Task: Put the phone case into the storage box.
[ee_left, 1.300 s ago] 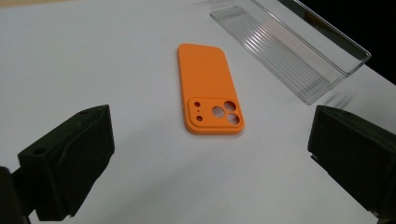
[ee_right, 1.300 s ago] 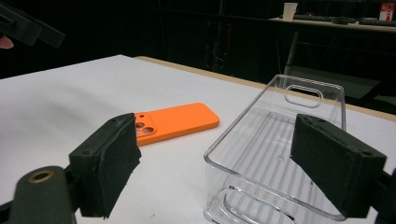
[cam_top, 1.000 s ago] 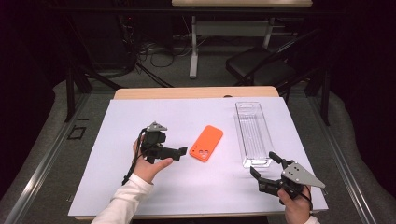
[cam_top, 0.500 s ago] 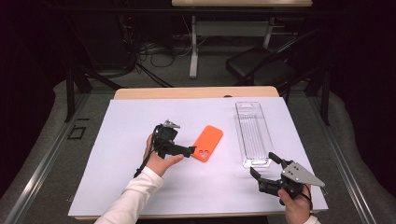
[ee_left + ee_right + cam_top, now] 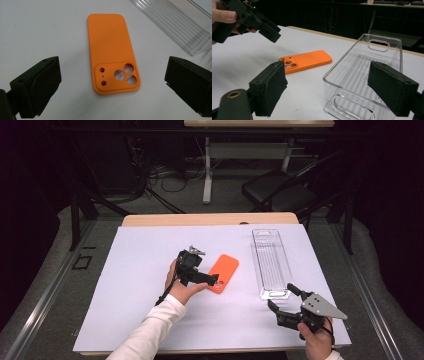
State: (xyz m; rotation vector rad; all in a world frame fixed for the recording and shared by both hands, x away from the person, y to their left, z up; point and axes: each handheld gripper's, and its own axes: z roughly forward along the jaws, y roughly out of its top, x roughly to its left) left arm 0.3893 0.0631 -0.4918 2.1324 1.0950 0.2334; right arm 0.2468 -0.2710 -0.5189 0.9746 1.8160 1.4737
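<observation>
Item one, my work piece: an orange phone case (image 5: 223, 273), lying flat and back-side up on the white table sheet (image 5: 130, 285), roughly mid-table. In the left gripper view the orange phone case (image 5: 112, 50) shows its raised camera panel with three large round cut-outs and smaller holes, that end turned toward my left gripper; the far end points away up the sheet.

Item two: my left gripper (image 5: 212, 280), held in the left hand (image 5: 182, 287), with a white sleeve (image 5: 150, 332) behind it. Its jaws stand wide apart, one on either side of the case's camera end, above the sheet, with clear gaps between each pad and the case. Nothing is gripped. In the right gripper view the left gripper (image 5: 270, 31) hangs tilted above the case's camera end.

Item three: a clear plastic tray (image 5: 270, 265), long and ribbed along its floor, lying just to the right of the case and apart from it, with a slot handle at its far end.

Item four: my right gripper (image 5: 285, 302), held in the right hand (image 5: 315, 340) at the near right corner of the sheet. Its jaws are spread wide, pointed at the near end of the tray, and clasp nothing.
</observation>
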